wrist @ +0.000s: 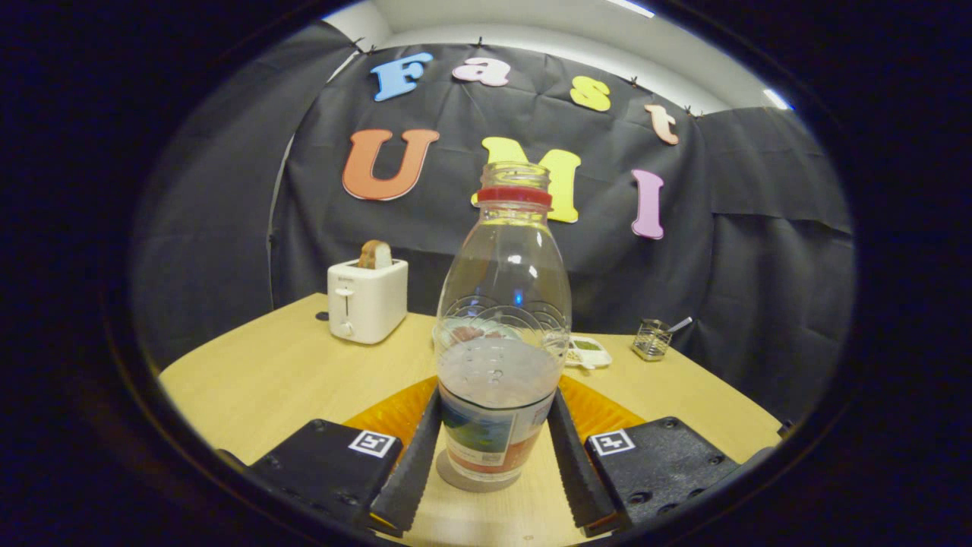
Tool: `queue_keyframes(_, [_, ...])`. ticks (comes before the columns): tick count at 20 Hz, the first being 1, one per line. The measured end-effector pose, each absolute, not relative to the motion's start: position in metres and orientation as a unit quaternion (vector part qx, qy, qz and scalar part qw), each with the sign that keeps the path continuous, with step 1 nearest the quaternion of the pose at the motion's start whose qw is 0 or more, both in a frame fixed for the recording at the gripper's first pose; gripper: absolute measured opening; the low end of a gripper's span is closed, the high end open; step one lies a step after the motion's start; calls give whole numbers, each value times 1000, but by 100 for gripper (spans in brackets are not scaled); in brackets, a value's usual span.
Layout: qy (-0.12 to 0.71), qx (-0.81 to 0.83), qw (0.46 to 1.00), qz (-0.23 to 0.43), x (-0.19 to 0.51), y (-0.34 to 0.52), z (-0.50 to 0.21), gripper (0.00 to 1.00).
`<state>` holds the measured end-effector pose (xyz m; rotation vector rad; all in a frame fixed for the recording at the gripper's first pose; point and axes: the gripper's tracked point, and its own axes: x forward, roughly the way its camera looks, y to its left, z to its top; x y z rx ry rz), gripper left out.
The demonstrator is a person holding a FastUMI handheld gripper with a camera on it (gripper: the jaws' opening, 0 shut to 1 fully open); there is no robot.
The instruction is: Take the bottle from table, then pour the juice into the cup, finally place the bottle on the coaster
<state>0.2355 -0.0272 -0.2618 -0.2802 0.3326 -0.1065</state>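
The bottle (502, 334) is being clenched at its label by the gripper (495, 456); being uncapped, juice could be spilled if it is tilted early.

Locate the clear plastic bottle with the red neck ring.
The clear plastic bottle stands upright between the gripper fingers, above the orange coaster.
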Motion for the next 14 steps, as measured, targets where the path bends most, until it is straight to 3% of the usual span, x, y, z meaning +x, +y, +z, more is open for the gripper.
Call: queue_keyframes(14, [211,-134,966,-59,256,-48,-325,83])
